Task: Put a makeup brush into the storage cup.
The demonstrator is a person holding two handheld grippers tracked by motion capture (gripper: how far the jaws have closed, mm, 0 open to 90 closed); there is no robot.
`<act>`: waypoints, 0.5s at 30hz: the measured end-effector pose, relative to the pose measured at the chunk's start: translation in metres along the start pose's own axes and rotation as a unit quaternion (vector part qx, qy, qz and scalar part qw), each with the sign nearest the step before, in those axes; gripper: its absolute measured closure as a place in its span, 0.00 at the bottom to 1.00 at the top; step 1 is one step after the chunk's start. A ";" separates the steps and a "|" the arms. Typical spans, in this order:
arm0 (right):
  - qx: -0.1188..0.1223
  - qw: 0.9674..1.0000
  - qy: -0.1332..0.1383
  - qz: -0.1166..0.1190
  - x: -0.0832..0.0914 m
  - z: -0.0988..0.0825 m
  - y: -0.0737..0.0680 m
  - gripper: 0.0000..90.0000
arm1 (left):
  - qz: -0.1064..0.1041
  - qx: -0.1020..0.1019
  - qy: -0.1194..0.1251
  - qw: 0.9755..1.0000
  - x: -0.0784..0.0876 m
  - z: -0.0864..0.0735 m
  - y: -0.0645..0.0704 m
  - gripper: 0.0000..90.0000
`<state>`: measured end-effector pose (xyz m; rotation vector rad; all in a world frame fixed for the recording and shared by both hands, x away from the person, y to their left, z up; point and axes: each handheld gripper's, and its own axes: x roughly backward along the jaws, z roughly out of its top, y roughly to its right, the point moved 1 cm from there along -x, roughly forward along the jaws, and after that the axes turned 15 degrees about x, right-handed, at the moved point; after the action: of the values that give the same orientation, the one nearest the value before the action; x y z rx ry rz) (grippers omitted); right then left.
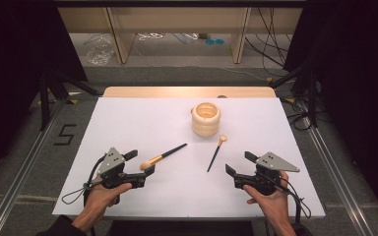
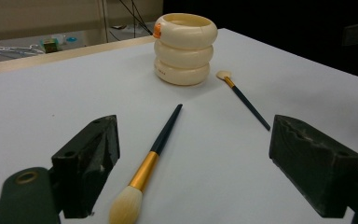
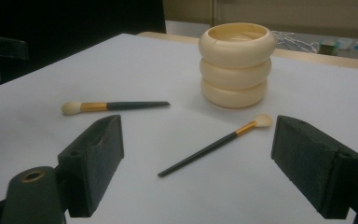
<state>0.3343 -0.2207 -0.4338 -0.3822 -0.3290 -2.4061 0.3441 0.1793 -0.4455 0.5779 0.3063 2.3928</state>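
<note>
A cream ribbed cup [image 1: 206, 119] [image 2: 184, 49] [image 3: 237, 65] stands upright at the middle back of the white table. A thick makeup brush [image 1: 163, 157] [image 2: 150, 160] [image 3: 113, 106] with a dark handle, gold ferrule and pale bristles lies flat at the left. My left gripper [image 1: 140, 163] [image 2: 193, 168] is open, with the bristle end lying between its jaws on the table. A thin brush [image 1: 215, 152] [image 2: 244, 99] [image 3: 214, 145] lies right of centre, its pale tip towards the cup. Just right of this thin brush, my right gripper [image 1: 239, 163] [image 3: 196, 170] is open and holds nothing.
The white sheet [image 1: 128, 123] covers a wooden table whose far edge [image 1: 187, 91] shows behind the cup. Dark stands and cables flank the table on both sides. A person's hands hold both grippers near the front edge.
</note>
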 end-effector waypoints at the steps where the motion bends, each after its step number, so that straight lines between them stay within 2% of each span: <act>1: -0.001 1.000 -0.001 0.000 0.000 0.000 0.000 0.20 | -0.002 0.003 -0.002 1.000 0.000 0.000 0.000 0.18; 6: -0.001 1.000 -0.005 0.002 0.001 0.000 0.000 0.20 | -0.002 0.005 -0.007 1.000 -0.002 -0.001 0.000 0.18; 10: 0.002 1.000 -0.002 0.000 0.000 0.000 0.000 0.20 | 0.000 -0.007 -0.011 1.000 -0.002 0.001 -0.001 0.18; 11: 0.002 1.000 -0.003 0.000 0.000 0.000 0.000 0.20 | 0.002 -0.001 -0.013 1.000 -0.003 0.001 -0.001 0.18; 13: 0.002 1.000 -0.002 0.000 0.000 0.000 0.000 0.20 | 0.002 -0.001 -0.013 1.000 -0.003 0.001 -0.001 0.18; 15: 0.001 1.000 -0.005 0.002 0.001 0.000 0.000 0.20 | -0.001 -0.010 -0.020 1.000 -0.005 0.002 -0.003 0.18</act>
<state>0.3340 -0.2213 -0.4336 -0.3932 -0.3356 -2.4004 0.3501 0.1790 -0.4462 0.6144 0.2660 2.3763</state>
